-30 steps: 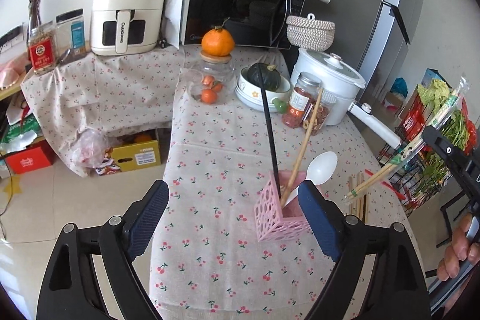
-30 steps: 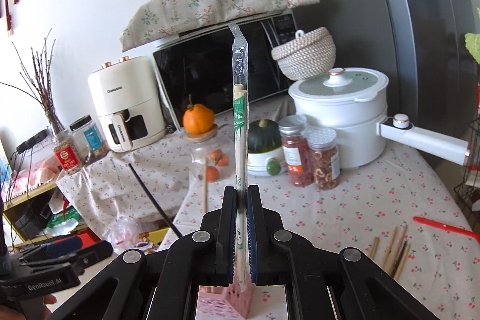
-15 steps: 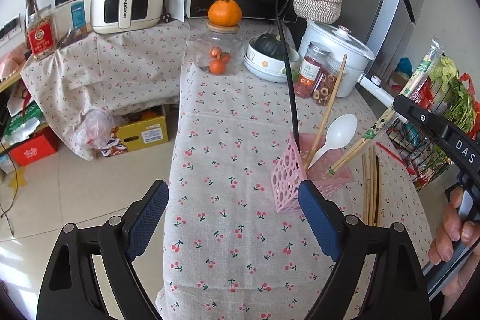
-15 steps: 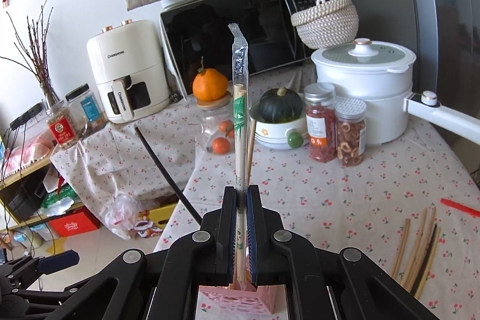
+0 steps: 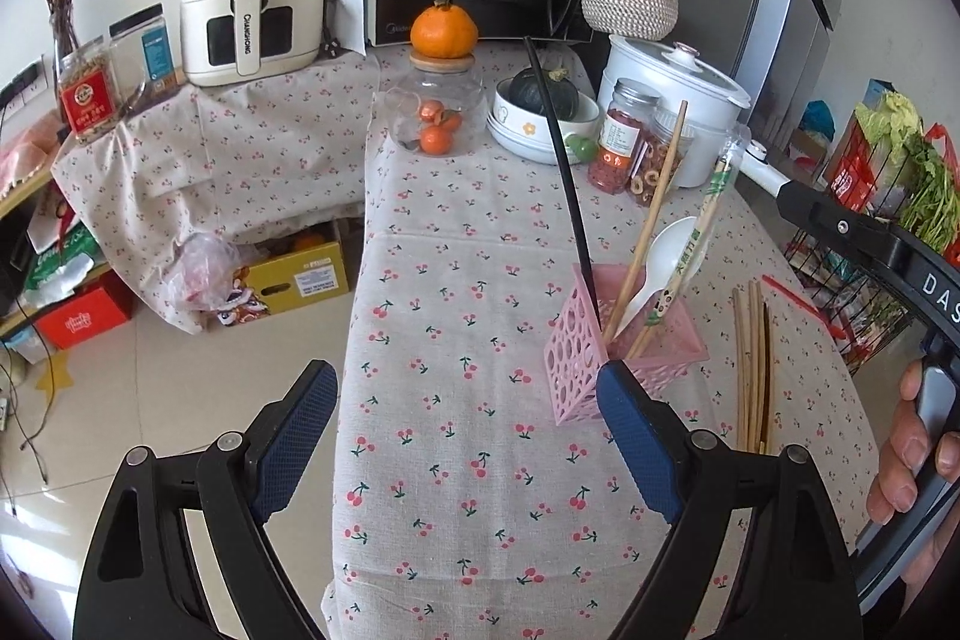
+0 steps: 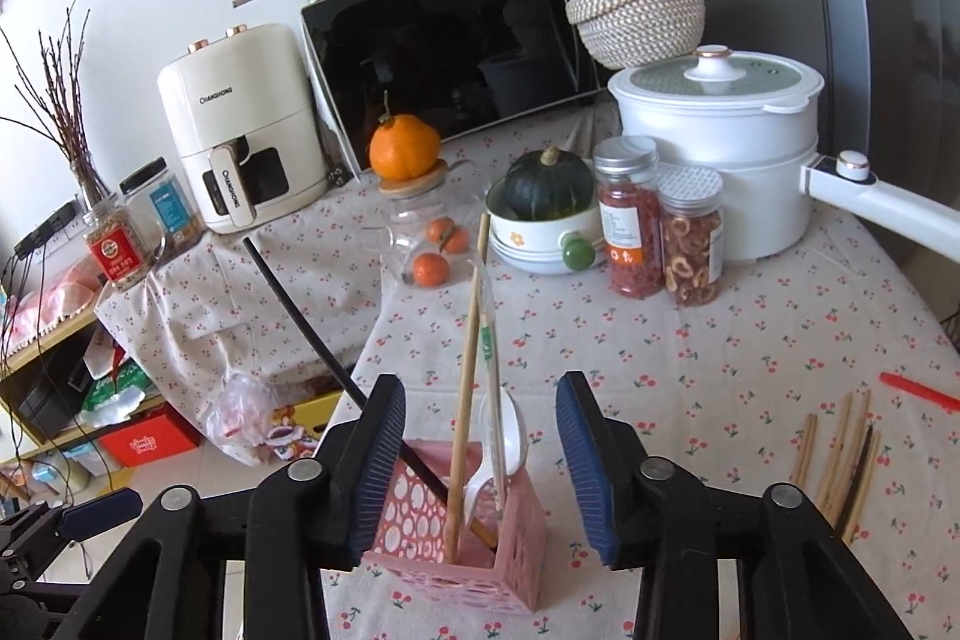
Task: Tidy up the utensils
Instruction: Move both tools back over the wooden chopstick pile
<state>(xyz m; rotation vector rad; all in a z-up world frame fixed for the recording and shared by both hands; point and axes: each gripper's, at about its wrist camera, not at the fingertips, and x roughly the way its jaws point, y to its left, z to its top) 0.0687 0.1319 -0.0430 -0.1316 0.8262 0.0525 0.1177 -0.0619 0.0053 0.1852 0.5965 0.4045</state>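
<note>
A pink perforated holder (image 6: 456,562) stands on the cherry-print tablecloth (image 6: 750,340). In it lean a black chopstick (image 6: 312,310), a wooden chopstick (image 6: 468,370), a white spoon (image 6: 510,442) and a plastic-wrapped chopstick pair (image 6: 489,358). My right gripper (image 6: 480,388) sits just over the holder, its jaws opening. The wrapped pair stands free between them, touching neither pad. My left gripper (image 5: 465,382) hangs open and empty over the cloth, left of the holder (image 5: 624,358). Several loose chopsticks (image 6: 840,448) lie to the right of the holder.
At the back stand an air fryer (image 6: 234,124), a microwave (image 6: 456,58), a white pot with a long handle (image 6: 720,130), two spice jars (image 6: 660,220), a squash bowl (image 6: 540,226) and a glass jar under an orange (image 6: 408,148). A red stick (image 6: 918,391) lies far right. The table's left edge drops to floor clutter.
My right gripper's jaws have parted and let go of the wrapped chopsticks, which now lean in the pink holder. The left gripper has stayed open and nearly still.
</note>
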